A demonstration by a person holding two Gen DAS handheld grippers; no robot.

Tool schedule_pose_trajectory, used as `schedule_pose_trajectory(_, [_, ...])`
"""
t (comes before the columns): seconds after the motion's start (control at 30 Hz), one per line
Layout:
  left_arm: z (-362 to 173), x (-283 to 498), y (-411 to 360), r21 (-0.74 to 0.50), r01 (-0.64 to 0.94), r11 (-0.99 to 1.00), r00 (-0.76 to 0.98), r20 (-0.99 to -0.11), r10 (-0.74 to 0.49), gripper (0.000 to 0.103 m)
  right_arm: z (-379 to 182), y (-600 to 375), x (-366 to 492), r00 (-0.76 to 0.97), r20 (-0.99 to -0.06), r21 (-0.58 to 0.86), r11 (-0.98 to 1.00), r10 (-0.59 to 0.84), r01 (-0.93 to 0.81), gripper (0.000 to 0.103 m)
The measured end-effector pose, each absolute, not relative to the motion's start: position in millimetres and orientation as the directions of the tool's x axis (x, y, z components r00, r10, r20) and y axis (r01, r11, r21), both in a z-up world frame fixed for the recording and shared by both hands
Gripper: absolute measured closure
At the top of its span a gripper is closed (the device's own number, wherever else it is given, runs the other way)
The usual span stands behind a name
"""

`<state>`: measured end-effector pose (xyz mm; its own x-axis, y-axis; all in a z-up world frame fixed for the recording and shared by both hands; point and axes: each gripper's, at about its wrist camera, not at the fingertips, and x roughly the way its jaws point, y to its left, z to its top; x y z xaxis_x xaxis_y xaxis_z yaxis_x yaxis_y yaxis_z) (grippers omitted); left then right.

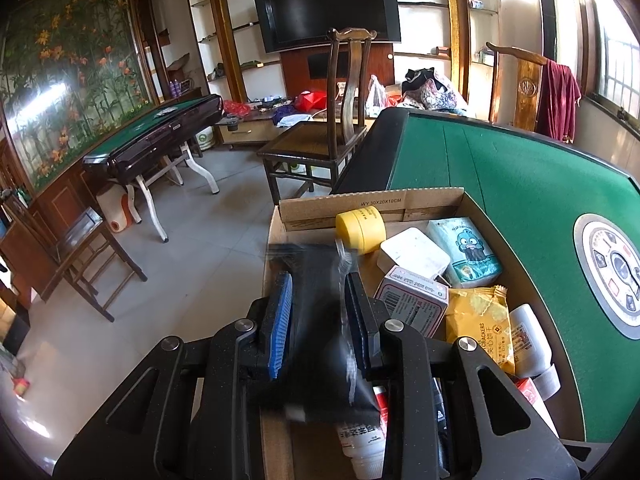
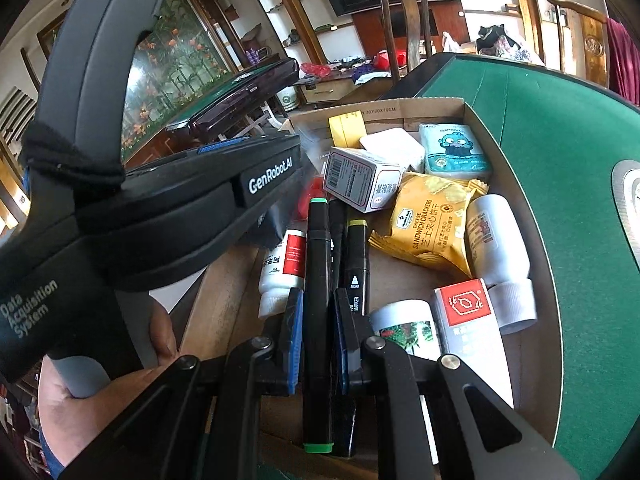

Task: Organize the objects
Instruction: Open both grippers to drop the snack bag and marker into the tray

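Right gripper [image 2: 316, 320] pinching a black green-capped marker pen [image 2: 318, 280] over the open brown cardboard box [image 2: 432, 109] on the green felt table [image 2: 560, 152]; left gripper [image 1: 318, 300] clamped on a dark plastic-wrapped packet [image 1: 316, 320] at the box's left edge.

Looks like a home games room: green-felt mahjong tables [image 1: 520, 168], wall-mounted television [image 1: 326, 8], carved wooden chairs [image 1: 320, 136], probably lived-in.

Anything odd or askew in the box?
Nothing spilled or visibly damaged. The box is a loose jumble: white bottles lie on their sides, and the cracker pack and carton sit askew. The right gripper is shut on a green-capped marker; the left gripper grips a dark, blurred item.
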<state>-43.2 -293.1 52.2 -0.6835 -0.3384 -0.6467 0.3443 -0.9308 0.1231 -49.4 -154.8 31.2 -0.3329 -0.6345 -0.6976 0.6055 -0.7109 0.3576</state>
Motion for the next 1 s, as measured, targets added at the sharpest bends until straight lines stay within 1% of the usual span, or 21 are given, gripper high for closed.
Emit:
schedule_pose_trajectory(0.43, [51,-44,-294,0.124,0.350,-0.928,-0.680,-0.648,-0.343,0.076,30,-155,-50,-0.328,-0.699,0.353,-0.706,-0.635,0.614,0.090])
schedule_pose_trajectory(0.67, [52,-44,-295,0.124,0.357,-0.926,-0.678,-0.648,-0.348,0.074,35,-155,-49,-0.352,-0.698,0.321,-0.712,-0.624,0.625,0.089])
schedule_pose_trajectory(0.7, [52,-44,-294,0.123,0.358,-0.925,-0.678,-0.647,-0.349,0.071,35,-155,-49,-0.353,-0.697,0.322,-0.713,-0.624,0.623,0.089])
schedule_pose_trajectory(0.73, [52,-44,-295,0.121,0.359,-0.926,-0.679,-0.646,-0.348,0.062,35,-154,-50,-0.353,-0.697,0.324,-0.714,-0.624,0.621,0.089])
schedule_pose_trajectory(0.8, [53,-43,-295,0.118,0.359,-0.926,-0.684,-0.641,-0.347,0.048,36,-152,-50,-0.353,-0.696,0.326,-0.714,-0.625,0.620,0.089])
schedule_pose_trajectory(0.93, [55,-43,-293,0.122,0.354,-0.927,-0.689,-0.636,-0.347,0.041,40,-150,-49,-0.368,-0.689,0.321,-0.718,-0.625,0.618,0.089])
schedule_pose_trajectory(1.0, [56,-42,-293,0.120,0.352,-0.928,-0.692,-0.634,-0.344,0.041,42,-148,-48,-0.377,-0.685,0.313,-0.720,-0.623,0.620,0.089])
